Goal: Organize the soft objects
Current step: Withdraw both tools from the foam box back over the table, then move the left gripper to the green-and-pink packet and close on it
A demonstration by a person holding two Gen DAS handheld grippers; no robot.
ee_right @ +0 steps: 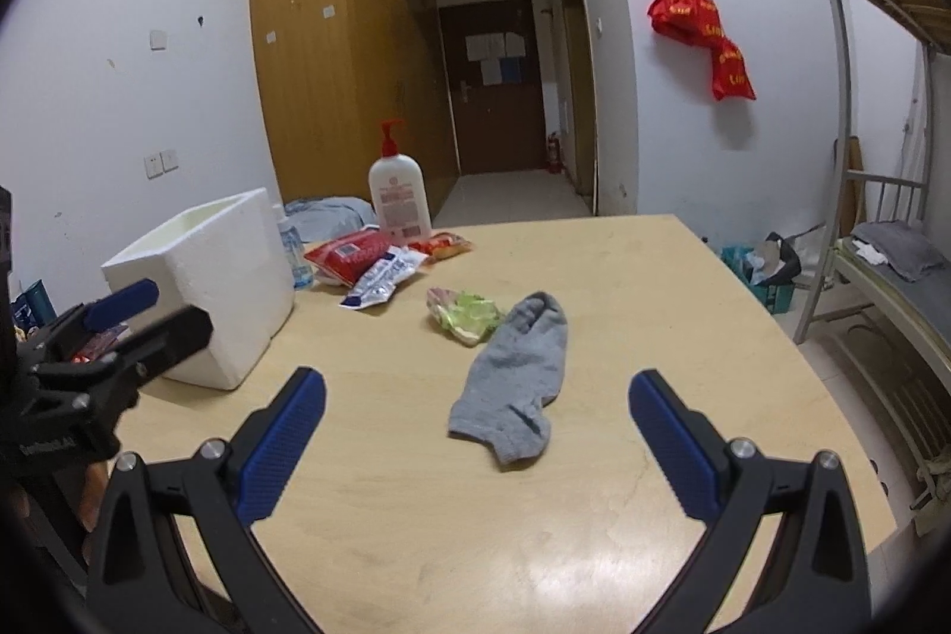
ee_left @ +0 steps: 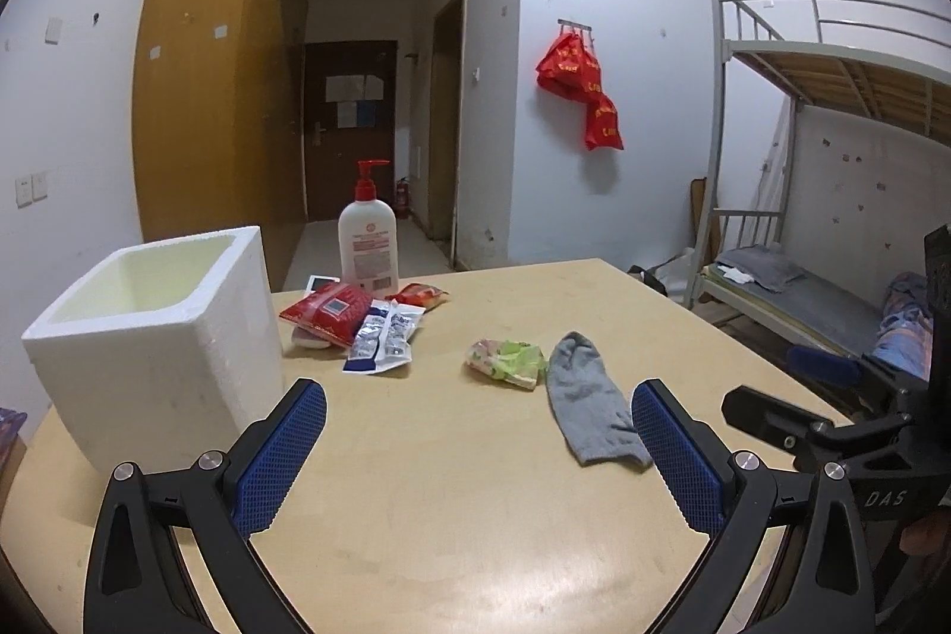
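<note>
While nothing is seen inside the box (ee_left: 148, 331), a rough white foam tub at the table's (ee_left: 446, 485) left, the task is judged barely begun in the left wrist view: the left gripper (ee_left: 478, 447) is spread wide and empty, with the limp grey knit sock (ee_left: 585, 405) and crumpled green wrapper (ee_left: 508, 362) lying loose beyond glossy packets (ee_left: 356, 322). From the right wrist view, the right gripper (ee_right: 475, 441) is likewise wide open and empty, the sock (ee_right: 517, 372) lying flat between its blue ribbed pads (ee_right: 279, 450).
</note>
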